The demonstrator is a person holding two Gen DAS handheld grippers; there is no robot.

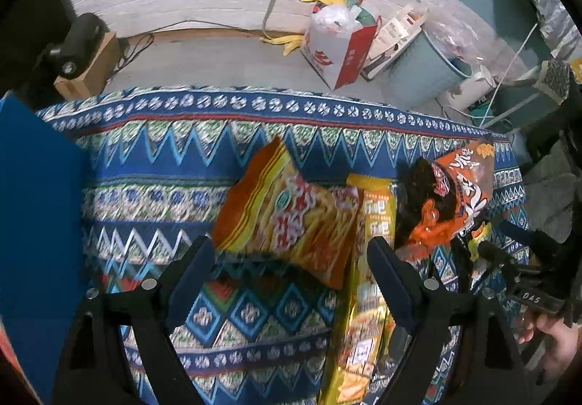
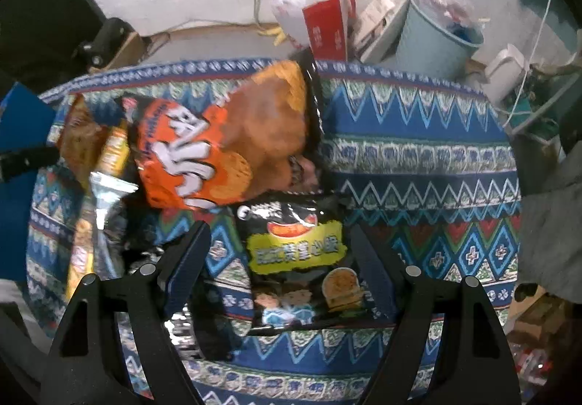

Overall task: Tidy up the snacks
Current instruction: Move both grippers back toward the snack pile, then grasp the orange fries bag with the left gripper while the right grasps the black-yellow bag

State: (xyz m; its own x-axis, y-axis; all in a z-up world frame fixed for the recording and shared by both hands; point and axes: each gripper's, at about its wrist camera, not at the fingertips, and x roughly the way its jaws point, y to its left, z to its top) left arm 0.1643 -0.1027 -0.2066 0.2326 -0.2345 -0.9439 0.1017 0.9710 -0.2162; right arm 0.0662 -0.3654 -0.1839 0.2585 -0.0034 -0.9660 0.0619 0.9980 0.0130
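in the left wrist view the left gripper has its fingers spread wide and holding nothing, with an orange noodle packet lying between and above them at frame centre on the patterned tabletop, a yellow packet just to its right. in the right wrist view the right gripper is also wide apart over a black snack bag at lower centre, and an orange chip bag lies above it, overlapping its top edge.

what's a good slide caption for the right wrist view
Open right gripper poised over a black snack bag, with an orange chip bag just beyond, on a patterned tablecloth.
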